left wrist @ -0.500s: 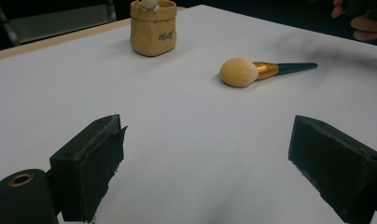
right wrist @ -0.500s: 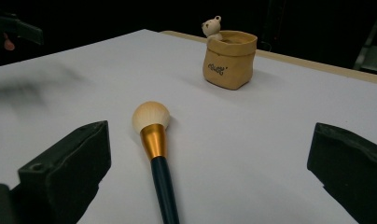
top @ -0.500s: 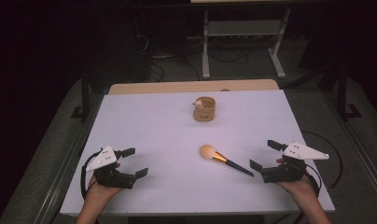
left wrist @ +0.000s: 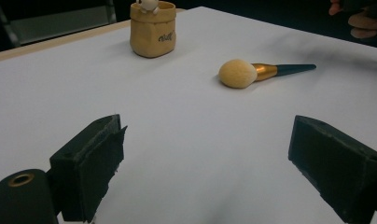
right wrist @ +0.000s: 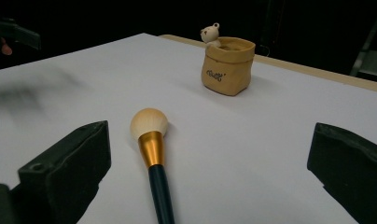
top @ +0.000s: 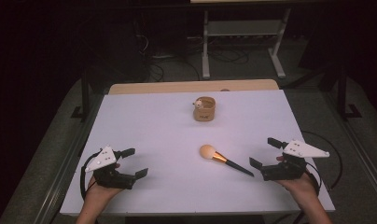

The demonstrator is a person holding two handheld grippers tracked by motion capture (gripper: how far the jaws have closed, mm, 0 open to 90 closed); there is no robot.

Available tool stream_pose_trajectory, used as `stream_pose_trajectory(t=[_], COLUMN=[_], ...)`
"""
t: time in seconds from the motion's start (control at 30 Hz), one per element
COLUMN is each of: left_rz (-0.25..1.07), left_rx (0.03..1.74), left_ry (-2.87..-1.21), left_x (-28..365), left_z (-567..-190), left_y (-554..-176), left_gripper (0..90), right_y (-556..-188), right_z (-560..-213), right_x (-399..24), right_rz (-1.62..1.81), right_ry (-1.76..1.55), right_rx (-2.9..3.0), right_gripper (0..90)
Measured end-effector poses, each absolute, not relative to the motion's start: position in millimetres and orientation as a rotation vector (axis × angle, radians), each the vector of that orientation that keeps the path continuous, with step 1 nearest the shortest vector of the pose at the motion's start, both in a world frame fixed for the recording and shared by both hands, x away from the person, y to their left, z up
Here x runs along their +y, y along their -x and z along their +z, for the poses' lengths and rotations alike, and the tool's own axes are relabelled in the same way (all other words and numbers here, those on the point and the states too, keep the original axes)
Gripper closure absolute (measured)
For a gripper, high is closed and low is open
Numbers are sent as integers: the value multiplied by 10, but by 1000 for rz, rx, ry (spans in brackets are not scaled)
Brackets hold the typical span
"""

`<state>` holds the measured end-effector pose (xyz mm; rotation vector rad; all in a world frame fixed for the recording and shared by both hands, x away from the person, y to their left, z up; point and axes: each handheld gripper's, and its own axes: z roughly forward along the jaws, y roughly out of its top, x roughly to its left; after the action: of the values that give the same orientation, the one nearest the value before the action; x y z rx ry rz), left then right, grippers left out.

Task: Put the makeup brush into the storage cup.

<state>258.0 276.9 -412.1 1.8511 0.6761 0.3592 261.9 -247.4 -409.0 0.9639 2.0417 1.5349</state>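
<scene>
Both jaws stood apart, nothing between: left gripper (top: pixel 130 163) near-left, right gripper (top: pixel 265 153) near-right. Makeup brush (top: pixel 222 159) lay just left of the right gripper; tan pot (top: pixel 204 108) farther back.

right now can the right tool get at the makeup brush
Probably yes: the right tool stands open beside the makeup brush, whose handle points toward it, with bare table between.

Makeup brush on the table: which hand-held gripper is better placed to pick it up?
Right. The makeup brush points its handle tip at the open right hand-held gripper; the open left hand-held gripper sits farther off.
</scene>
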Motion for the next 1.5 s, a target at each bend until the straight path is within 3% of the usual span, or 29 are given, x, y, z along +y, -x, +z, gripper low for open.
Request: stream_pose_trajectory(t=[1.5], left_rz=[358], left_rx=[668], left_ry=[-1850], left_x=[2777], left_z=[-4107], left_y=[-2540], left_gripper=[99], right_y=[-2885], right_z=[-3907], right_x=[-2333], right_rz=[1606], right_ry=[-906], right_rx=[2021], right_gripper=[0])
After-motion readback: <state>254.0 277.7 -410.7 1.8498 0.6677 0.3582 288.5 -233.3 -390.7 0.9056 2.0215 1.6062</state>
